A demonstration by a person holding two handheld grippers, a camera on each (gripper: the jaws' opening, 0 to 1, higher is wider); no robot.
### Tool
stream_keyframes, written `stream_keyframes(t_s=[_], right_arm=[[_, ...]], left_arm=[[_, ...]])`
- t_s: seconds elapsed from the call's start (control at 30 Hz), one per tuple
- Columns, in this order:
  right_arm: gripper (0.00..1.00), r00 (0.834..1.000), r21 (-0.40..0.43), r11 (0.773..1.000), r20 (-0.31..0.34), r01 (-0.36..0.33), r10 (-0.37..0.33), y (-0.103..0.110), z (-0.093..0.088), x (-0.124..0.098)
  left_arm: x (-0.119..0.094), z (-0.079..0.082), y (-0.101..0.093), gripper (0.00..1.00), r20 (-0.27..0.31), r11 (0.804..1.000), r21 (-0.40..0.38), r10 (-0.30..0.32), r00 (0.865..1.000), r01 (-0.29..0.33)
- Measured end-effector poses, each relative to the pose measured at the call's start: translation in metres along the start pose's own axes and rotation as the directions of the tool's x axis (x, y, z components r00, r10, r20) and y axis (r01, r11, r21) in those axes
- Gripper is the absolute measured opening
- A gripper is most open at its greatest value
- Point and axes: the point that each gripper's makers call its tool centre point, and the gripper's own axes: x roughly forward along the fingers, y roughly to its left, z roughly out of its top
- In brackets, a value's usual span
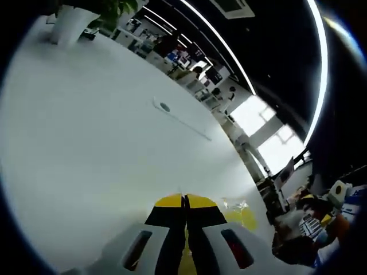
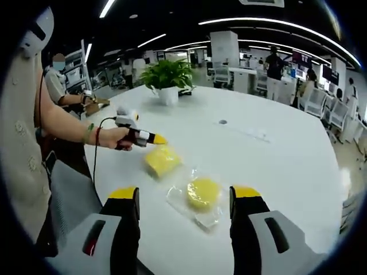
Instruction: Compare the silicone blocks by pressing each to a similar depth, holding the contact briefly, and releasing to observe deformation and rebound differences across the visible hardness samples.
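Two yellow silicone blocks lie on the white table (image 2: 275,166). The rounder block (image 2: 202,192) sits in a clear plastic wrapper just ahead of my right gripper (image 2: 184,193), whose yellow-tipped jaws stand wide open on either side of it, holding nothing. The squarer block (image 2: 161,159) lies further off. The left gripper (image 2: 159,139), held in a person's hand, points its shut tips at that block's far edge; contact cannot be told. In the left gripper view my left gripper (image 1: 184,200) is shut, with a yellow block (image 1: 239,217) and plastic under it to the right.
A potted plant (image 2: 167,74) stands at the table's far side, its white pot (image 1: 67,23) also in the left gripper view. A small round table port (image 1: 165,106) sits mid-table. The person's arm (image 2: 69,126) reaches in from the left. Desks and people fill the background.
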Motion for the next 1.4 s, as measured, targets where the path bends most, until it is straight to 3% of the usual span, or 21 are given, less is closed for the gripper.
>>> stream_keyframes(t_s=[0.37,0.73,0.93,1.17,1.4], right_arm=[[0.57,1.0,0.005,1.0,0.017,0.002,-0.002,-0.002,0.003,0.001],[0.56,1.0,0.004,1.0,0.009,-0.003,0.003,0.0,0.0,0.002],[0.57,0.999,0.014,1.0,0.031,-0.012,0.012,0.003,0.005,0.003],[0.57,0.999,0.008,1.0,0.047,-0.018,0.018,0.005,0.008,0.004],[0.58,0.996,0.023,0.999,0.076,-0.039,0.037,0.012,0.01,0.006]], left_arm=[[0.002,-0.006,0.014,0.0,-0.005,0.998,-0.046,0.031,0.999,-0.032],[0.0,-0.005,0.017,0.05,0.001,0.999,-0.011,0.041,0.999,-0.041],[-0.005,-0.002,0.025,0.2,0.025,0.996,0.021,0.085,0.996,-0.086],[-0.019,0.006,0.027,0.29,0.037,0.992,0.069,0.107,0.994,-0.11],[-0.038,0.009,0.01,0.42,0.03,0.979,0.188,0.078,0.997,-0.082]])
